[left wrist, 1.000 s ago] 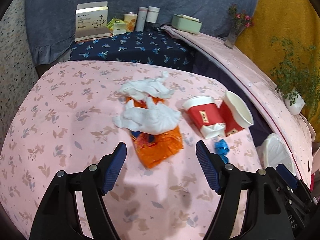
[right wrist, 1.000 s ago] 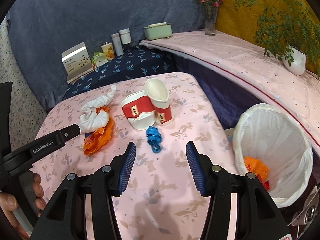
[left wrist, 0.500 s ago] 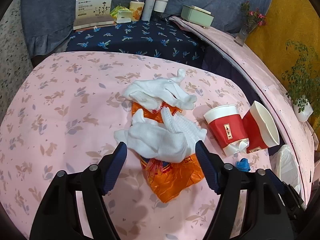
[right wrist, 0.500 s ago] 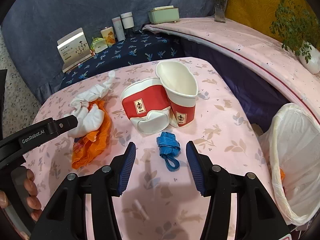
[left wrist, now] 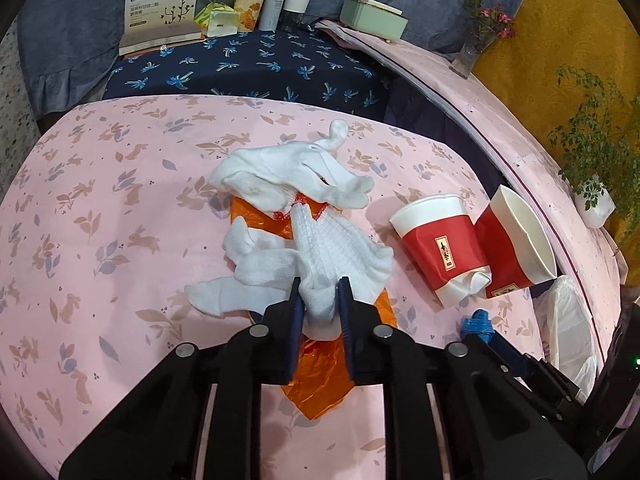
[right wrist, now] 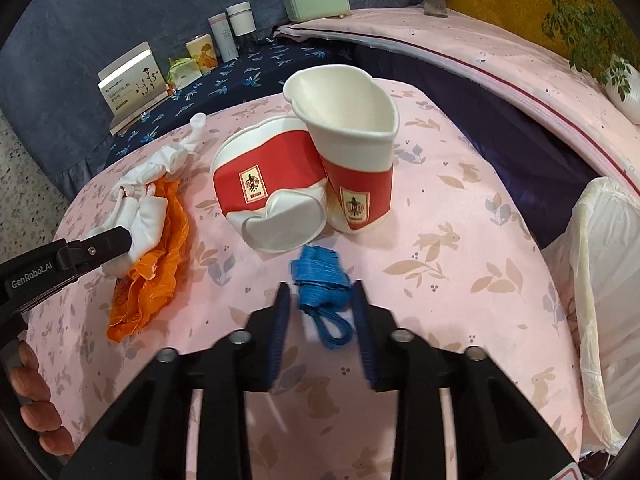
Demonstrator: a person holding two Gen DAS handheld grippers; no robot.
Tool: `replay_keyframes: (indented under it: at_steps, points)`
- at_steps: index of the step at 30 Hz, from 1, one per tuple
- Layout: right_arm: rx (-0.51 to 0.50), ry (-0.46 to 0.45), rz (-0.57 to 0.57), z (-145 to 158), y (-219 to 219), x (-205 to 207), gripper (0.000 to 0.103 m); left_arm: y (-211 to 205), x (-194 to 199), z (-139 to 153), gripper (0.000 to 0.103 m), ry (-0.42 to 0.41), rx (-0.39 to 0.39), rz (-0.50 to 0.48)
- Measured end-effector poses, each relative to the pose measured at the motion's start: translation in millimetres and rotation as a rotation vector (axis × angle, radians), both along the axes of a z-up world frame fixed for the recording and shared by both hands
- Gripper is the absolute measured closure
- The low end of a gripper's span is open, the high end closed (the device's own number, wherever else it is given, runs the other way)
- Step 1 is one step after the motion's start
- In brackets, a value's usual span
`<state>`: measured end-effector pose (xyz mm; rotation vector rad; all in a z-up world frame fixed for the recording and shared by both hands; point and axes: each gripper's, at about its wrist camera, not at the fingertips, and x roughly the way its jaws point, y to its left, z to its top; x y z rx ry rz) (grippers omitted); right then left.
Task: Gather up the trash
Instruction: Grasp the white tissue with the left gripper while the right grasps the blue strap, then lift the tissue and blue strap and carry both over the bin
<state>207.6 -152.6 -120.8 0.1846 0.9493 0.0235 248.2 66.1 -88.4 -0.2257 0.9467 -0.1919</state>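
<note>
My left gripper (left wrist: 319, 286) is shut on a white knitted glove (left wrist: 332, 248) that lies on an orange plastic wrapper (left wrist: 320, 380). A second white glove (left wrist: 292, 180) lies just behind. My right gripper (right wrist: 319, 294) has its jaws partly closed around a blue strap (right wrist: 320, 276) on the pink table; the jaws stand beside it and do not clamp it. Two crushed red-and-white paper cups (right wrist: 276, 196) (right wrist: 352, 152) lie just beyond the strap. The gloves (right wrist: 144, 196) and wrapper (right wrist: 156, 264) also show in the right wrist view.
A bin lined with a white bag (right wrist: 604, 280) stands off the table's right edge. A dark blue shelf behind holds a box (left wrist: 164, 12), bottles (left wrist: 288, 2) and a green case (left wrist: 374, 20). A potted plant (left wrist: 596, 200) and a flower vase (left wrist: 474, 50) stand on the pink ledge.
My left gripper moved forward and closed on the near white glove. My right gripper moved forward over the blue strap and its jaws narrowed around it.
</note>
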Motion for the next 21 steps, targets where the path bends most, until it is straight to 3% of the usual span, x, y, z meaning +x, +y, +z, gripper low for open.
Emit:
replay_keyframes:
  at_steps: [4, 21]
  points:
    - [0.003, -0.018, 0.005, 6.1, -0.9, -8.8, 0.084, -3.7, -6.6, 6.4, 0.092, -0.012, -0.001, -0.009]
    - [0.005, -0.160, -0.020, 73.0, -24.0, -60.1, 0.085, -42.5, -54.5, 65.7, 0.093, -0.120, -0.007, -0.081]
